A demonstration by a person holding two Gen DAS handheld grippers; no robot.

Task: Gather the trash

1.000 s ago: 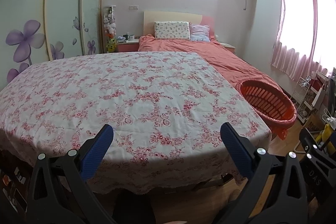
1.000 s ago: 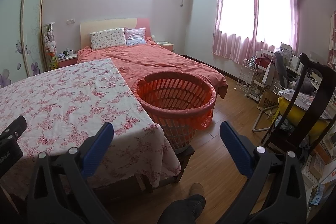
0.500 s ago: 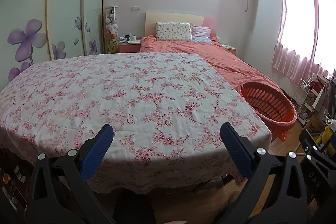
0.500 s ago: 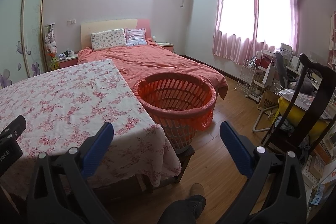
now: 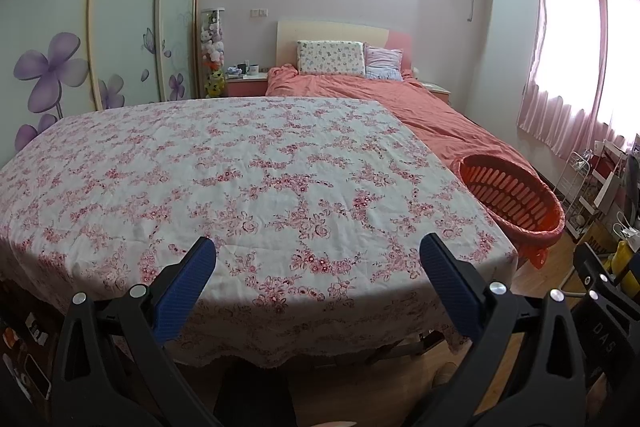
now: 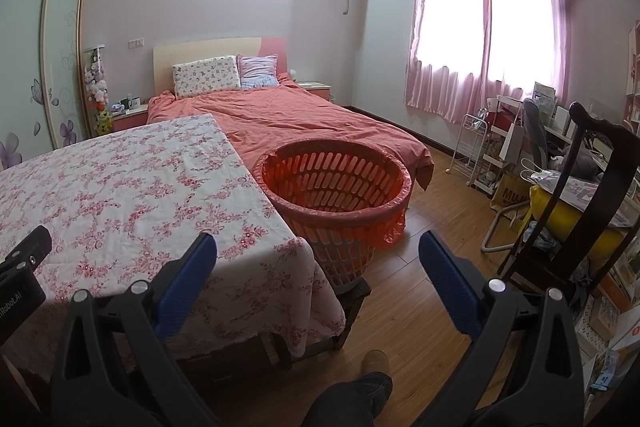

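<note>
An orange slatted basket (image 6: 340, 183) lined with an orange bag stands on a low stool at the table's right end; it also shows in the left wrist view (image 5: 512, 199). My left gripper (image 5: 318, 263) is open and empty, held over the near edge of the table with the floral cloth (image 5: 240, 179). My right gripper (image 6: 318, 261) is open and empty, in front of the basket and the table's right corner (image 6: 280, 259). I see no trash on the cloth in either view.
A bed with an orange cover (image 6: 304, 115) lies behind the table. A dark wooden chair (image 6: 592, 203), a white wire rack (image 6: 480, 151) and a cluttered desk stand at the right. Wardrobe doors with purple flowers (image 5: 52, 75) line the left wall. Wooden floor (image 6: 432, 219) lies right of the basket.
The left wrist view has shifted slightly, so the table and basket sit a little lower in frame. The right gripper has barely moved. Both stay open.
</note>
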